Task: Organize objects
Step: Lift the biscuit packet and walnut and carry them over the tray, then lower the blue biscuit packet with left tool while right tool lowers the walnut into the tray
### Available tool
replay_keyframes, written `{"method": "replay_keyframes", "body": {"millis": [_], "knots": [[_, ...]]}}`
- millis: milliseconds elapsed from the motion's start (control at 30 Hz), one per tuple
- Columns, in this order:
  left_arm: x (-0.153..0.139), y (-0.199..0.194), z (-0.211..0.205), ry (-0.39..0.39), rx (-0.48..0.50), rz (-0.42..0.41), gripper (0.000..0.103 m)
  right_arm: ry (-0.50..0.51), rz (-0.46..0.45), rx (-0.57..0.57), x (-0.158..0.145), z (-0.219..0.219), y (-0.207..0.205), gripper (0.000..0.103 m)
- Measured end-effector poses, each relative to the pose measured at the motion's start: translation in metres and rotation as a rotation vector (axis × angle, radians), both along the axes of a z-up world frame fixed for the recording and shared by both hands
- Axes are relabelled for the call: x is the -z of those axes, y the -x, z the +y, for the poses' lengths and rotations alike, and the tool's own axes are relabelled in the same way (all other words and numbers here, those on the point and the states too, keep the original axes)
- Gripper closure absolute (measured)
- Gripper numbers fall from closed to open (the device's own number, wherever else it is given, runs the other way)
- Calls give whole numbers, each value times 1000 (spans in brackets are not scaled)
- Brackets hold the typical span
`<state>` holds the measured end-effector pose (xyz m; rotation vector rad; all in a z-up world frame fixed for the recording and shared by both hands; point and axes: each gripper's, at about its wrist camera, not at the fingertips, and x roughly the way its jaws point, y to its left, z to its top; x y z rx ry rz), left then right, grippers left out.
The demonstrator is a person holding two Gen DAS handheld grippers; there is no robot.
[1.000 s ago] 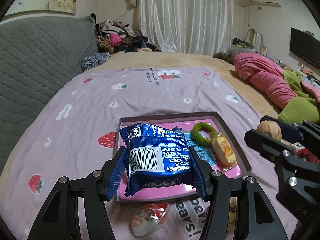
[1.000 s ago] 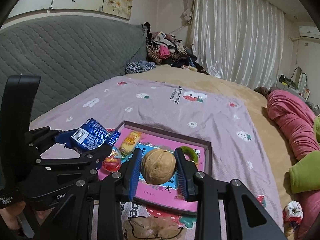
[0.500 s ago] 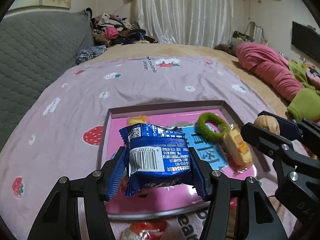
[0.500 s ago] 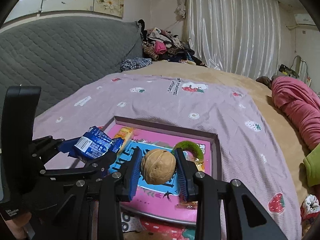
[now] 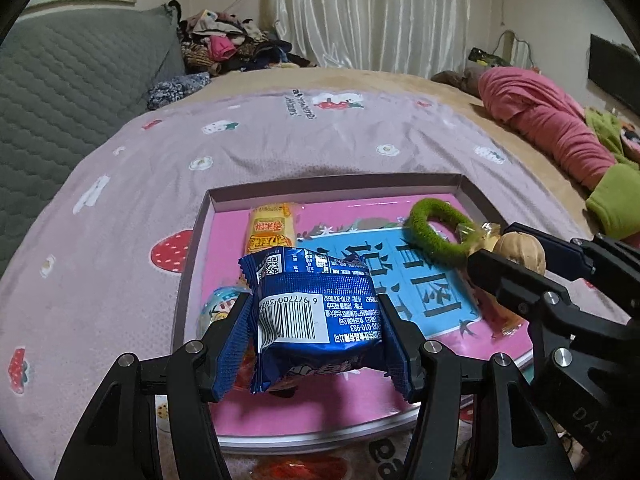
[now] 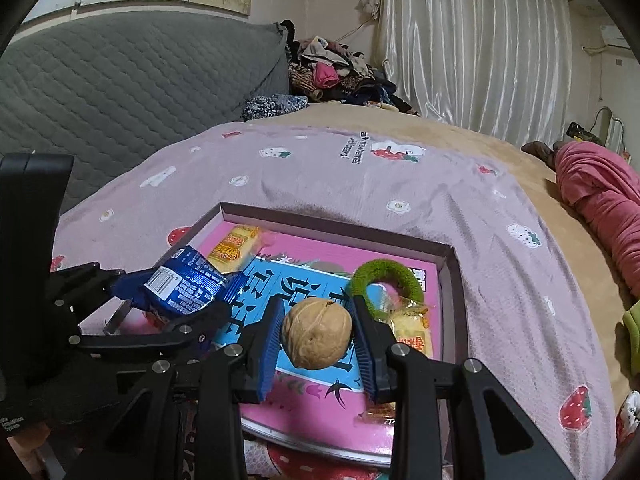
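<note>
My left gripper [image 5: 316, 328] is shut on a blue snack packet [image 5: 316, 312] and holds it over the near left part of a shallow pink box lid [image 5: 336, 186]. My right gripper [image 6: 316, 338] is shut on a walnut [image 6: 316, 334] above the lid's [image 6: 448, 280] near middle. The walnut also shows in the left wrist view [image 5: 520, 250], the packet in the right wrist view [image 6: 184, 286]. In the lid lie a yellow wrapped snack [image 5: 270, 232], a green hair ring [image 5: 434, 230], another yellow snack [image 6: 412, 330] and a small clear-wrapped candy [image 5: 218, 306].
The lid rests on a pink strawberry-print blanket [image 5: 160, 184] on a bed. A grey quilted headboard [image 5: 60, 92] is at left, a clothes pile [image 5: 224, 46] at the back, pink and green bedding [image 5: 560, 128] at right. Wrapped sweets [image 5: 296, 468] lie before the lid's near edge.
Both grippers have moved forward with their loads, from the lid's near edge to over its inside. The far yellow snack and the clear candy have come into the left view.
</note>
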<state>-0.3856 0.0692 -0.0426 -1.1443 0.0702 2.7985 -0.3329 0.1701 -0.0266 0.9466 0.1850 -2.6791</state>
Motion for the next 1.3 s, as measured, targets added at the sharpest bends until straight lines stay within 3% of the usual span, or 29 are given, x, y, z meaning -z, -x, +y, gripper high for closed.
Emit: {"method": "replay_keyframes", "body": {"millis": [200,467,567,1300], "knots": [[3,-1,2,47,1,11,41,-38,-44,4,10,0,6,69],[2,-1,2,15,27,10,41,-54,-81,16,14,11,4,69],[4,-1,8,35,34,12,41,-48,-82,34,12,19,4,69],[39,10,18,40,59,-144,39,-25,-90,56,15,27,7,69]]}}
